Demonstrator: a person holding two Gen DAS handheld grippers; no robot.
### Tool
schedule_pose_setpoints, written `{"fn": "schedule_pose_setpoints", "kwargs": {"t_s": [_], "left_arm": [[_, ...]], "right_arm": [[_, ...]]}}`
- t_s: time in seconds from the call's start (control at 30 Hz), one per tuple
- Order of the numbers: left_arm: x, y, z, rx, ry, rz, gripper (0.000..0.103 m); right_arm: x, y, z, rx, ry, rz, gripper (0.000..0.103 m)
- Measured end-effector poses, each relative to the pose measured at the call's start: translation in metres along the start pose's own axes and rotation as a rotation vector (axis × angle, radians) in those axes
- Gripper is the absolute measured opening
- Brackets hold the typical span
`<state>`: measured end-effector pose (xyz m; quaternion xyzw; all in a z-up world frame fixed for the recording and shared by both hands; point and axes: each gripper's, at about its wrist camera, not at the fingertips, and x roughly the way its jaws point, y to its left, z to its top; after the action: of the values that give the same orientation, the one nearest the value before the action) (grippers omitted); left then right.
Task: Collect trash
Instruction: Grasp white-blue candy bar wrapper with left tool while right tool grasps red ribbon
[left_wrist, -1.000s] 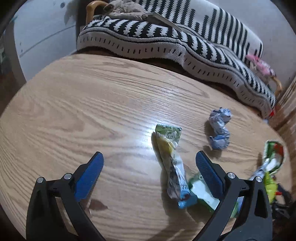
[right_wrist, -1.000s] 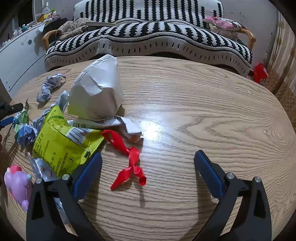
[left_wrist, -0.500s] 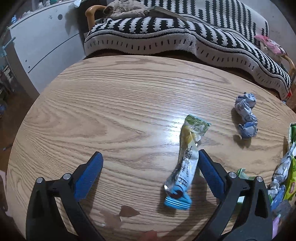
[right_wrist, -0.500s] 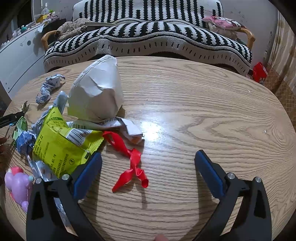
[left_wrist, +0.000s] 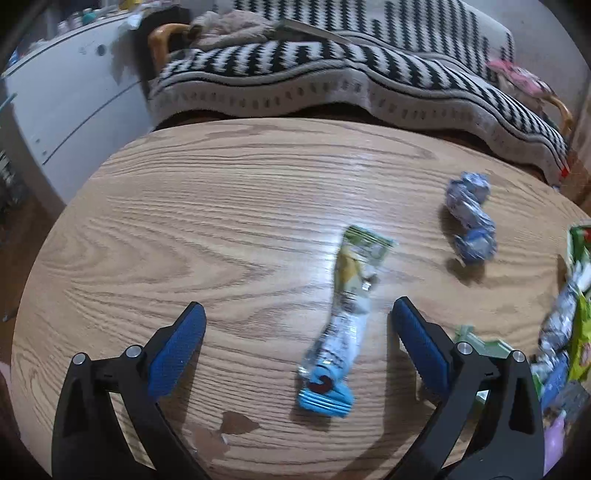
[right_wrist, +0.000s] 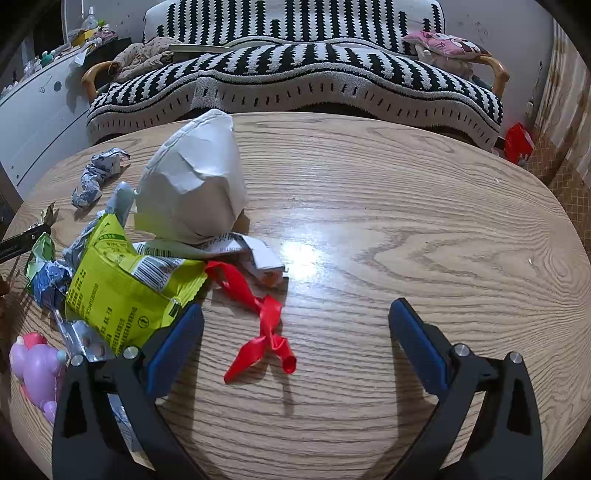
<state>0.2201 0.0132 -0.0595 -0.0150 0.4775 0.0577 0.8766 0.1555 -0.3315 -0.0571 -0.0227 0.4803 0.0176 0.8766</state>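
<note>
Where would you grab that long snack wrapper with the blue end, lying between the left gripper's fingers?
Probably across its narrow middle, coming straight down from above. The long wrapper lies flat on the table, running roughly along the open left gripper fingers, so they would close across its slim width. The blue crimped end looks wider and flatter.

The right gripper (right_wrist: 295, 325) gapes over a red balloon (right_wrist: 258, 314) beside a yellow wrapper (right_wrist: 118, 291) on the table (right_wrist: 406, 221).

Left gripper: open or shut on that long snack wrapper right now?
Open. The left gripper has its blue pads spread wide, and the long snack wrapper lies flat on the table between them, touching neither pad.
</note>
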Motion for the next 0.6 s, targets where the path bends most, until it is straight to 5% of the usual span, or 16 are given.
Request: {"fn": "schedule_pose_setpoints", "kwargs": {"t_s": [0.07,0.1,0.13,0.17,0.2,0.6], "left_arm": [[-0.004,-0.006,0.000,0.030,-0.002,-0.022,0.079],[-0.007,-0.010,0.000,0.047,-0.005,-0.028,0.069],[-0.011,-0.015,0.001,0.067,-0.012,-0.029,0.038],[-0.012,-0.018,0.001,0.075,-0.008,-0.016,0.013],[-0.013,-0.021,0.000,0.081,-0.005,0.000,0.013],[-0.019,-0.014,-0.003,0.041,0.004,-0.031,0.012]], "right_arm": [[-0.003,0.004,0.000,-0.026,-0.016,0.024,0.087],[-0.007,0.008,-0.001,-0.055,-0.033,0.045,0.069],[-0.009,0.011,-0.002,-0.072,-0.042,0.060,0.058],[-0.011,0.016,-0.003,-0.091,-0.047,0.076,0.034],[-0.012,0.019,-0.003,-0.100,-0.042,0.088,0.017],[-0.026,0.015,-0.003,-0.025,-0.095,0.096,0.016]]}}
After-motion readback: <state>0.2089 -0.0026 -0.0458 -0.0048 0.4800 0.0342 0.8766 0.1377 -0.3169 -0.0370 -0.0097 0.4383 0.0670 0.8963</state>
